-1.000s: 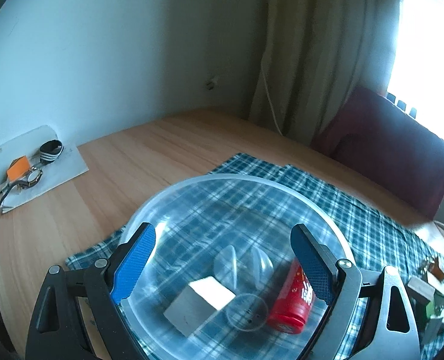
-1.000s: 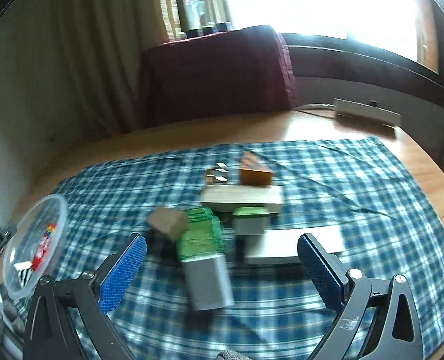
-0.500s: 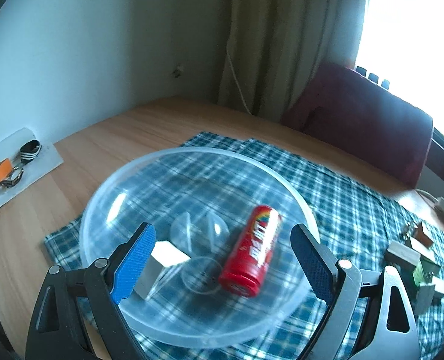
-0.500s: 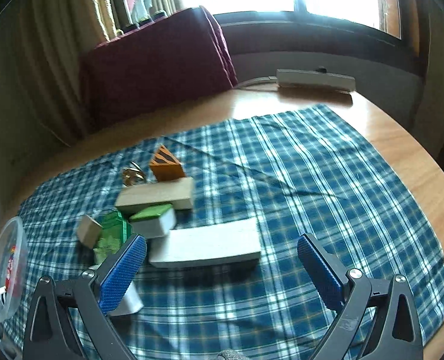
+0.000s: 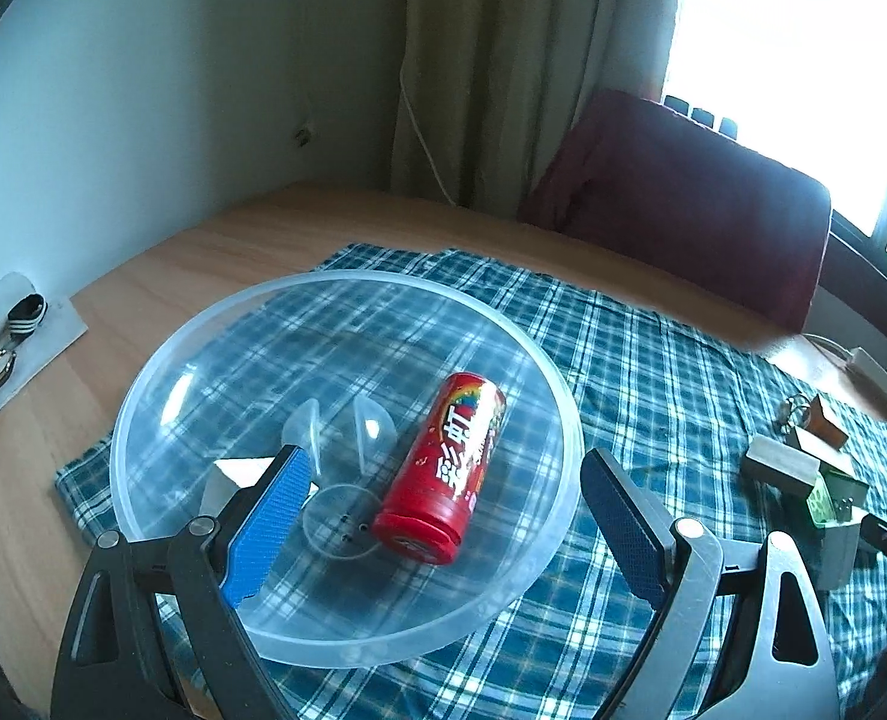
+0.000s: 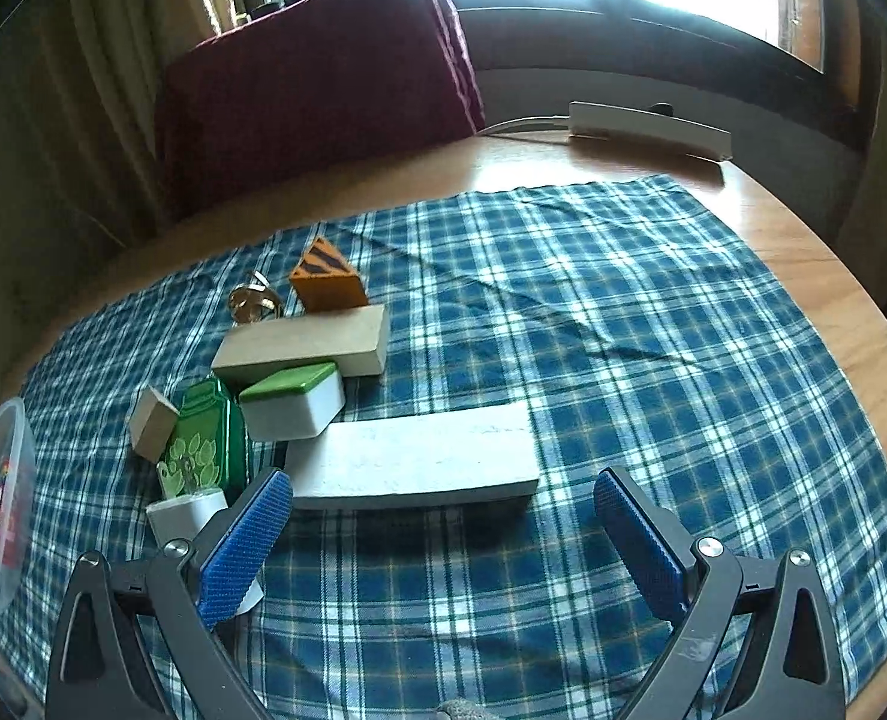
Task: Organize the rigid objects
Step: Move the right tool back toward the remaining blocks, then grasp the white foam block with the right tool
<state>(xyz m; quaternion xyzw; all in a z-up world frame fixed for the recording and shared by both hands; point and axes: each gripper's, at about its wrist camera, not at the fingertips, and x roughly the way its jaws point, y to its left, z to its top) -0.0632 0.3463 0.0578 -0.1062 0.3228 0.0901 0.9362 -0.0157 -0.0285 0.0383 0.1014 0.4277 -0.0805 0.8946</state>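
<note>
The left tongs [image 5: 437,525] are held apart and empty above the clear bowl [image 5: 563,420], which rests on the plaid cloth [image 5: 653,360] on the counter [image 5: 203,252]. Inside the bowl a red can [image 5: 443,468] lies on its side, with a white block [image 5: 227,474] at its 9 o'clock. The right tongs [image 6: 440,540] are likewise spread and empty, facing the long white block [image 6: 413,459] at 12 o'clock. A green bottle [image 6: 203,444] and a green-topped box [image 6: 293,399] lie at 10 o'clock, touching the cluster. The pickup of the long block is judged to be in hand; it is best straddled across its narrow width, near mid-length, so that tilting is avoided and the neighbours are not disturbed.
</note>
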